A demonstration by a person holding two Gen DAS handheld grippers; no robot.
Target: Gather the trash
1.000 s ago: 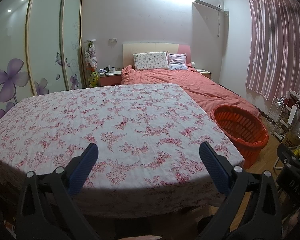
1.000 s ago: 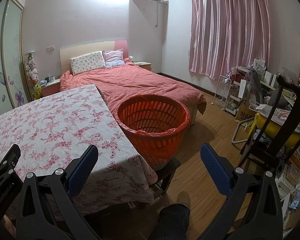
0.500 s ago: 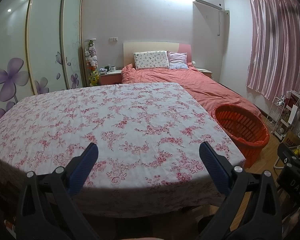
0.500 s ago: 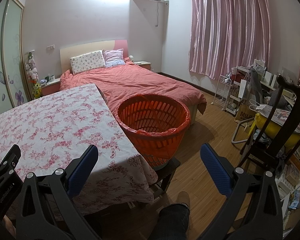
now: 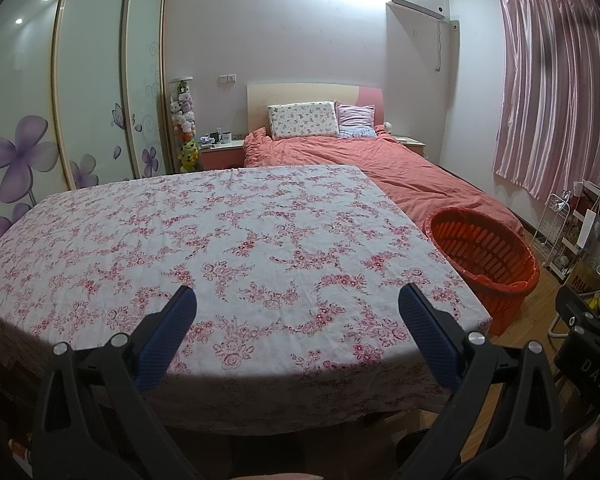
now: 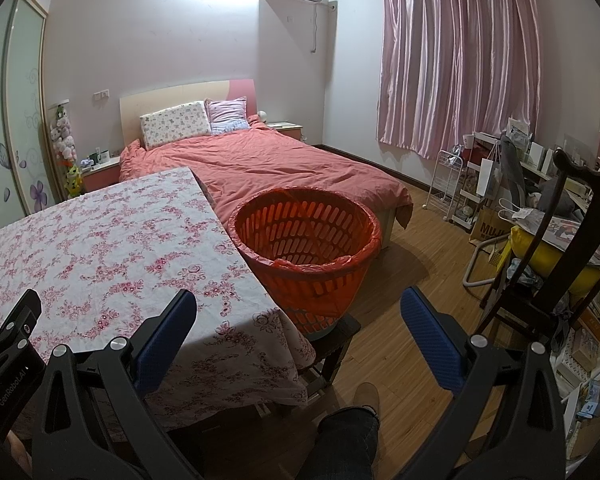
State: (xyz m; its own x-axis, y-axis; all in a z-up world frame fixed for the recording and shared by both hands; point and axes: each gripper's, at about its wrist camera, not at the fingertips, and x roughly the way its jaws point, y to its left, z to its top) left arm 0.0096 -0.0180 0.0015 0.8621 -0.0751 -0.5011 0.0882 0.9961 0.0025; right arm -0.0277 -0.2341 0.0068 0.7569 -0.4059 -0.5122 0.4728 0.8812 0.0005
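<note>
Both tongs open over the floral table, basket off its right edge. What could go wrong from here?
1. The orange basket sits raised on a small stool beside the table; a knock might tip it.
2. No trash shows on the tablecloth, so the left tongs and right tongs may close on loose cloth and drag it.

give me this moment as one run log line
left gripper: open, empty, over floral tablecloth | right gripper: open, empty | orange basket: red liner, beside table | trash: none visible
</note>
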